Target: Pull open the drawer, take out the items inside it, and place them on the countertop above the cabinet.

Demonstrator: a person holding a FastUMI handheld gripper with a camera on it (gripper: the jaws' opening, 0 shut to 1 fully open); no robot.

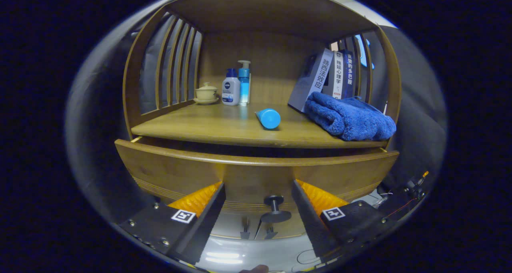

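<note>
- We see the drawer (256, 171) pulled slightly out below the countertop (224, 129); its knob (275, 209) sits between our fingers, touching neither.
- Our gripper (258, 197) is spread wide, holding nothing.
- On the countertop: a blue tube (268, 118) lying in the middle, a folded blue towel (350, 119) to the right, books (328, 79) leaning behind it.
- At the back left: two pump bottles (237, 88) and a lidded cup (206, 92) on a saucer.
</note>
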